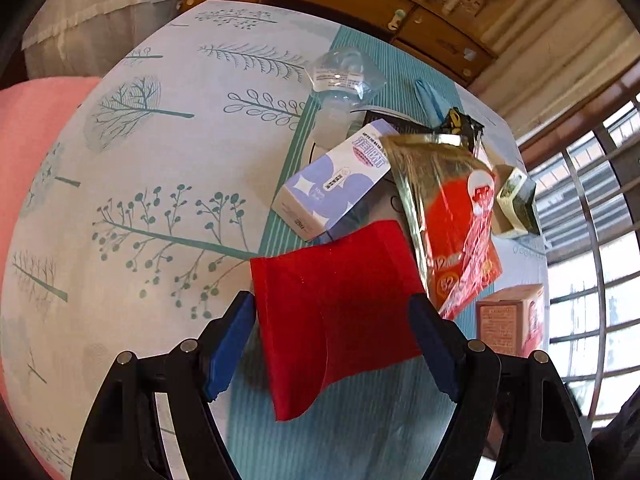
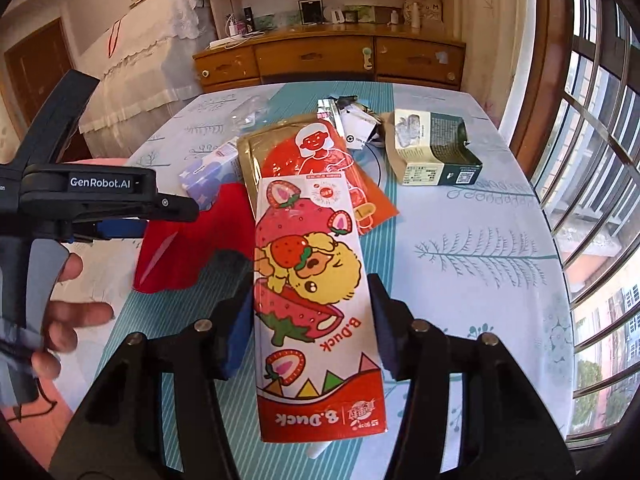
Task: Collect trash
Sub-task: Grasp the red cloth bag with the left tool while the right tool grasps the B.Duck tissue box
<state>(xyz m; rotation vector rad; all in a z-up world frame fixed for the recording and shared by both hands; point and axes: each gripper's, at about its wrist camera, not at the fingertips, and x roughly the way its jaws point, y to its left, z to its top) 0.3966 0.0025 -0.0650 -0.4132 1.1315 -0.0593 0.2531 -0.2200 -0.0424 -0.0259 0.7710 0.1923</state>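
R gripper (image 2: 310,320) has its jaws pinched on the long sides of the strawberry box (image 2: 316,300), lifted over the table (image 2: 460,240). Box's long axis runs straight out along the fingers, print upside down. L gripper (image 1: 332,344) is open abt halfway, straddling the red cloth (image 1: 336,308), pads not clearly pressing. Rest of the trash lies just beyond: purple box (image 1: 332,184), foil wrapper (image 1: 448,216).

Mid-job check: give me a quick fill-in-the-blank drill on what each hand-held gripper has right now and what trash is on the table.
1. The right hand-held gripper is shut on the ____ carton.
2. A ____ cloth bag is between the fingers of the left hand-held gripper.
3. The purple box lies on the ____.

Missing words: B.Duck; red; table
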